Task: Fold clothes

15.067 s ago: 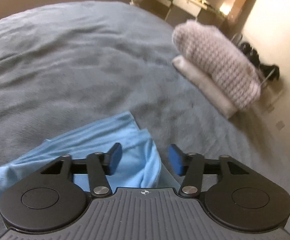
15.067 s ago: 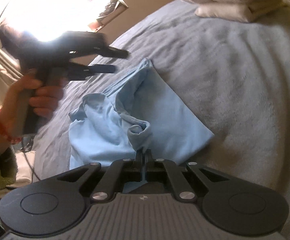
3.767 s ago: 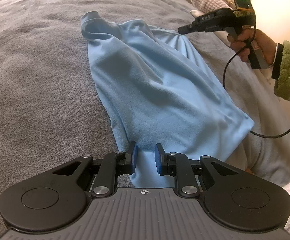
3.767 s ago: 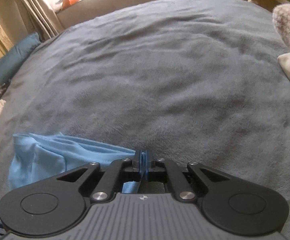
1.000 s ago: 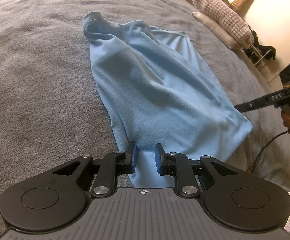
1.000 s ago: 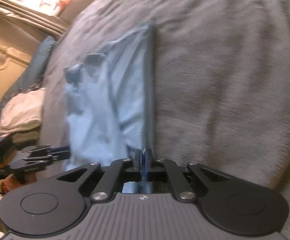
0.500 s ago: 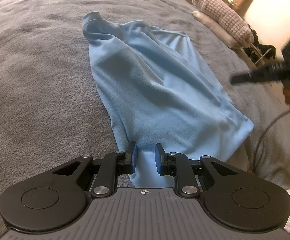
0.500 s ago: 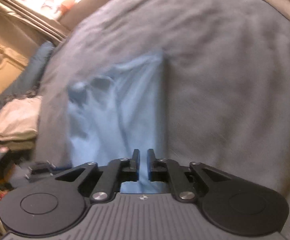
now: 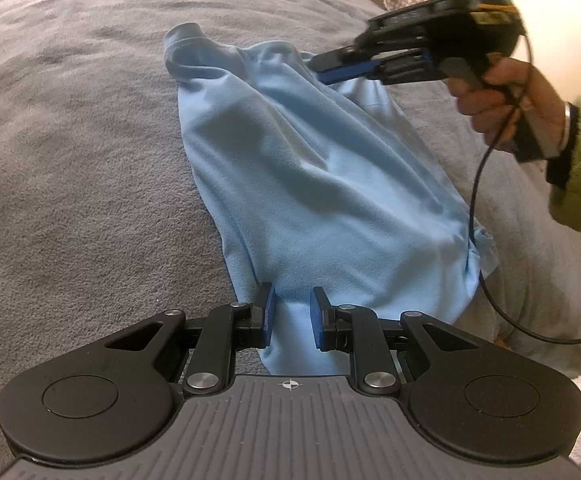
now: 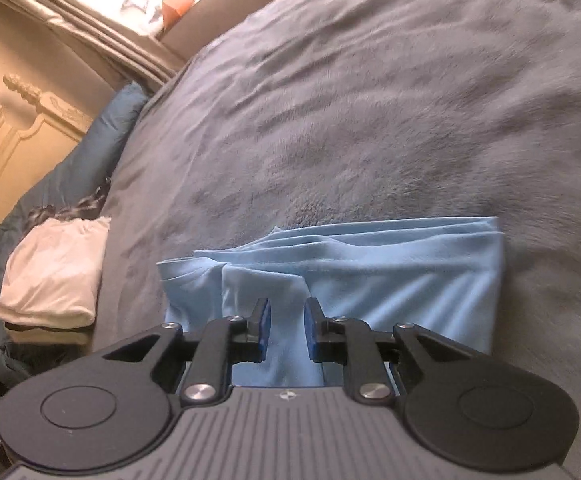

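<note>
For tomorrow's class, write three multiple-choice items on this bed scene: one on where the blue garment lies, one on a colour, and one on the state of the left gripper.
1. Where does the light blue garment lie?
A. On the grey blanket
B. On a wooden chair
C. On the floor

2. What colour is the cuff of the sleeve on the hand holding the right gripper?
A. Red
B. Green
C. Black

3. How does the left gripper stand?
A. Clamped tight on a white towel
C. Jaws apart, with blue cloth showing between its pads
B. Holding a hanger

Key:
1 A, the garment is spread out on the grey blanket.
2 B, the fuzzy cuff behind the right gripper is green.
3 C, a gap shows between the pads of the left gripper, with the garment's near edge in it.
</note>
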The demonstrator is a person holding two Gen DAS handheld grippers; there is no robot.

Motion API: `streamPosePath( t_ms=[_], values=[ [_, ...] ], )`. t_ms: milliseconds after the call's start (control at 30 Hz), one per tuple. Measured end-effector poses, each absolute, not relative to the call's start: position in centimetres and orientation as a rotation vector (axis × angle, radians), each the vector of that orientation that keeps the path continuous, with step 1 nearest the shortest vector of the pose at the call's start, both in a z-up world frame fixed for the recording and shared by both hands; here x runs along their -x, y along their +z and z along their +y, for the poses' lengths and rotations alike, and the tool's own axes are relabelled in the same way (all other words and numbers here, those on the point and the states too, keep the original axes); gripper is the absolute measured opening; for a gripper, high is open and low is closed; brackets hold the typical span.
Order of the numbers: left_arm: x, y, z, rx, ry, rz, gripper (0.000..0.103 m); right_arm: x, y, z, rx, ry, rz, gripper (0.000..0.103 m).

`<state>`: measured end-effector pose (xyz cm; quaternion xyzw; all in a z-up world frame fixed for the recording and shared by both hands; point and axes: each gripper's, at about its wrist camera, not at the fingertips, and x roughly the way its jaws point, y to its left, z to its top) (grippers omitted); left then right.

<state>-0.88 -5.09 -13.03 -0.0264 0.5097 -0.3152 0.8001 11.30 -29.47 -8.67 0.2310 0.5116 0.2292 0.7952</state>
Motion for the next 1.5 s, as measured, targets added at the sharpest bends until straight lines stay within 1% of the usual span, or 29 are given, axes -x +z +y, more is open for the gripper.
streamPosePath(
  t_ms=[200, 233, 300, 367, 900, 1067, 1233, 1333, 1400, 1500],
  values=[
    [0.8, -13.1, -4.9, 0.069, -0.685, 1.095, 0.019, -11.7, -9.6, -28.8, -0.503, 0.513, 1.102, 0.019],
    [0.8, -13.1, -4.9, 0.072, -0.686, 1.095, 0.019, -11.6, -9.6, -28.9, -0.506, 0.524, 1.095, 0.017],
    [0.8, -13.1, -4.9, 0.075, -0.689, 1.095, 0.019, -11.2, -9.3, -28.9, -0.515, 0.550, 1.079, 0.005],
    [0.8, -13.1, -4.9, 0.077, -0.690, 1.095, 0.019, -10.7, -8.7, -28.8, -0.499, 0.555, 1.053, 0.002],
    [0.6, -13.0, -4.7, 0.093, -0.681, 1.116, 0.019, -7.9, -5.5, -34.1, -0.547, 0.383, 0.883, 0.001],
    [0.5, -13.1, -4.6, 0.096, -0.681, 1.120, 0.020, -7.3, -6.0, -35.5, -0.555, 0.332, 0.887, 0.000],
    [0.4, -13.1, -4.6, 0.104, -0.678, 1.122, 0.021, -8.5, -7.6, -34.8, -0.496, 0.291, 0.928, 0.001],
    [0.5, -13.1, -4.6, 0.101, -0.675, 1.122, 0.021, -9.0, -8.1, -35.4, -0.502, 0.226, 0.936, 0.003],
    [0.5, -13.1, -4.7, 0.101, -0.674, 1.122, 0.021, -8.1, -7.3, -36.4, -0.525, 0.196, 0.894, 0.003],
    [0.5, -13.1, -4.8, 0.102, -0.673, 1.123, 0.021, -5.2, -4.6, -37.8, -0.520, 0.221, 0.810, 0.004]
  ],
)
